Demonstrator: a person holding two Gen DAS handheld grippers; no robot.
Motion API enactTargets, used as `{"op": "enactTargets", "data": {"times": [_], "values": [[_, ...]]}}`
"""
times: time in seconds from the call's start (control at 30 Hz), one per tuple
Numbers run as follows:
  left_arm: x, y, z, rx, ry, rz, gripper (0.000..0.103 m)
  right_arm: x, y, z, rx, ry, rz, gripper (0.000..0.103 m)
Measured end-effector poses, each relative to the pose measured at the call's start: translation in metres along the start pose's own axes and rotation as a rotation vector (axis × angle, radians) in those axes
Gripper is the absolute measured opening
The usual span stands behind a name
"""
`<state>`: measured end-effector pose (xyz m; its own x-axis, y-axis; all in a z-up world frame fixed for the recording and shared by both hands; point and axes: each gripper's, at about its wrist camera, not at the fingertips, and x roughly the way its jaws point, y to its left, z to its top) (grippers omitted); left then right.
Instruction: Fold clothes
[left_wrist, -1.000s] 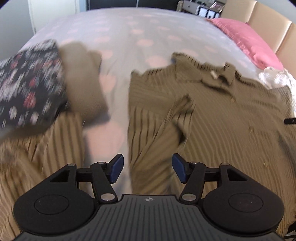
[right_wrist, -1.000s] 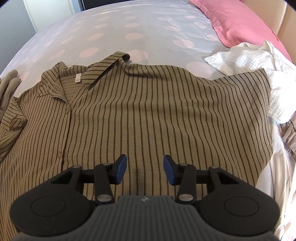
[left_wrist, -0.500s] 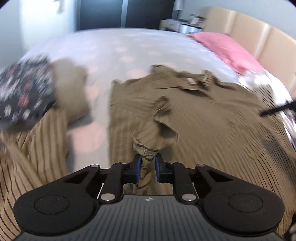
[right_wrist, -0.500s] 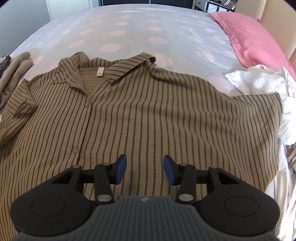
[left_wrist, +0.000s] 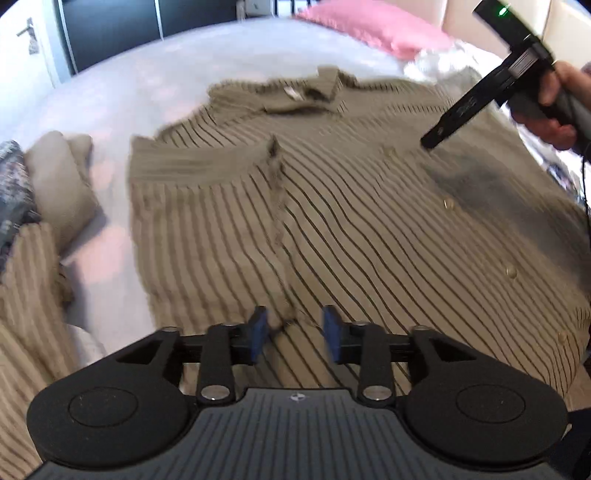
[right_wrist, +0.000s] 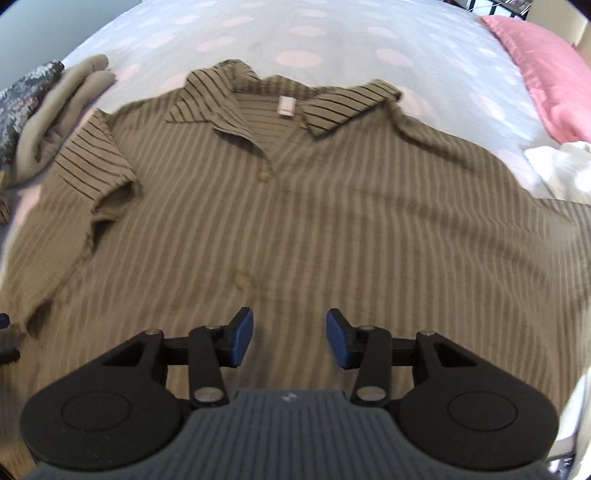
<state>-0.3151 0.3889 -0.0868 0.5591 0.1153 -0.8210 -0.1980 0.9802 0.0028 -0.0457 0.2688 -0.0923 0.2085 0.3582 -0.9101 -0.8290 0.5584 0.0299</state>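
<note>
Olive striped shirt (right_wrist: 332, 206) lies spread flat on the dotted bedsheet (right_wrist: 295, 29), collar toward the far side and its long axis running away from the cameras; open sheet lies beyond the collar, folded clothes (right_wrist: 48, 107) crowd the left edge, and a pink pillow (right_wrist: 546, 74) and white garment (right_wrist: 557, 166) crowd the right. Left gripper (left_wrist: 294, 334) is opening over the folded-in sleeve hem, pads clear of the cloth. Right gripper (right_wrist: 290, 338) hovers half-spread, empty, above the lower front.

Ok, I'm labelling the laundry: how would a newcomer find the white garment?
On the spotted bed, look by the pink pillow. The white garment lies crumpled just below it, beside the striped shirt; it is the only plain white, unspread piece.
</note>
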Motion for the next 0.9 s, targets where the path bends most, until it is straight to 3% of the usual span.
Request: {"op": "enactTargets", "data": {"times": [0.03,0.13,0.33,0.5,0.7,0.9], "values": [[-0.005,0.006,-0.002,-0.006,-0.017,0.014,0.049,0.001,0.003,0.006,0.004,0.001,0.012,0.048],[-0.012,0.03,-0.003,-0.077,-0.029,0.055,0.049,0.003,0.017,0.026,-0.015,-0.013,0.035,0.047],[-0.012,0.086,0.006,-0.325,-0.052,0.1,0.048,0.008,0.047,0.047,-0.055,-0.016,0.037,0.046],[-0.006,0.116,0.041,-0.41,-0.084,0.111,0.048,0.002,0.048,0.036,-0.113,-0.016,0.001,0.047],[0.03,0.144,0.096,-0.447,-0.104,0.14,0.05,-0.011,-0.001,-0.004,-0.095,0.017,-0.065,0.048],[0.079,0.173,0.137,-0.564,-0.084,0.132,0.05,-0.009,-0.073,-0.033,0.124,0.088,-0.06,0.048]]}}
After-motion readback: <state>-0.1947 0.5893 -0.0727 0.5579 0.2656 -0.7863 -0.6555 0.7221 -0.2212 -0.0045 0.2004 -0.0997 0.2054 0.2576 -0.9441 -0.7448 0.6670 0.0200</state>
